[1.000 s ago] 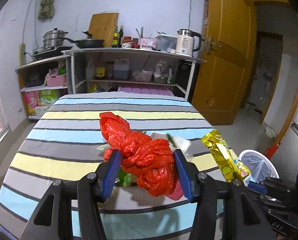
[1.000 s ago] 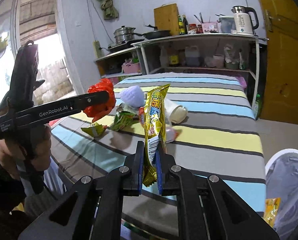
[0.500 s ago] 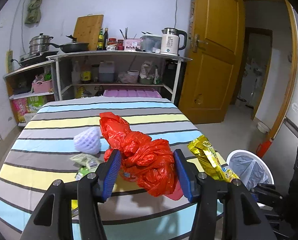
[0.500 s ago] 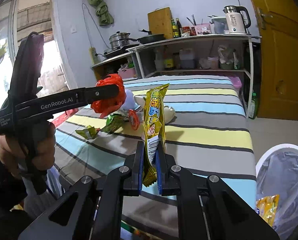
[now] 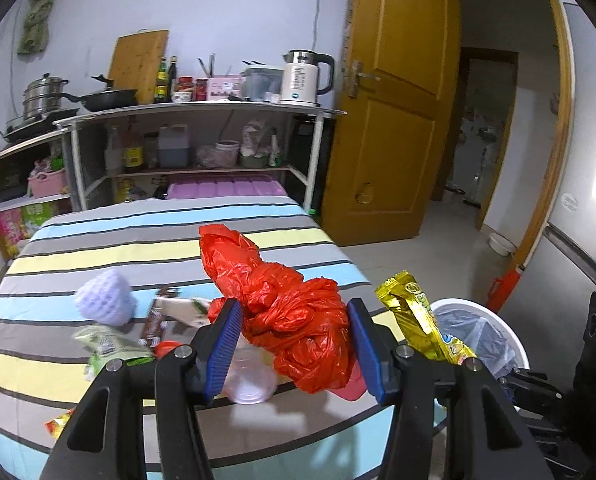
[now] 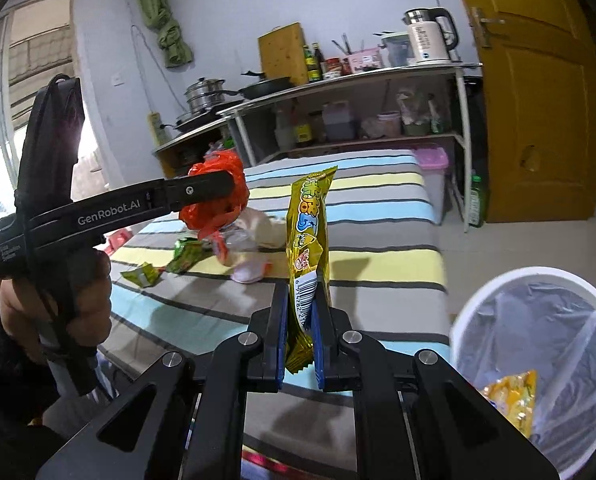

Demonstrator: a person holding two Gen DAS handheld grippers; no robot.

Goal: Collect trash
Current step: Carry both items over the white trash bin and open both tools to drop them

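Note:
My left gripper (image 5: 294, 344) is shut on a crumpled red plastic bag (image 5: 286, 304) and holds it above the striped table (image 5: 138, 248); it also shows in the right wrist view (image 6: 214, 196). My right gripper (image 6: 301, 344) is shut on a gold snack wrapper (image 6: 307, 240), held upright near the table's edge; the wrapper shows in the left wrist view (image 5: 421, 316). A white bin (image 6: 537, 356) with a clear liner stands on the floor at the right, with a yellow wrapper (image 6: 511, 396) inside. It also shows in the left wrist view (image 5: 481, 332).
On the table lie a white foam net (image 5: 104, 304), green wrappers (image 5: 110, 346), a clear plastic cup (image 5: 250, 376) and other small scraps. A shelf unit (image 5: 194, 140) with kitchenware stands behind the table. A wooden door (image 5: 389, 120) is at the right.
Both grippers have swung to the right toward the bin, each still holding its piece. The bin now shows larger in both views.

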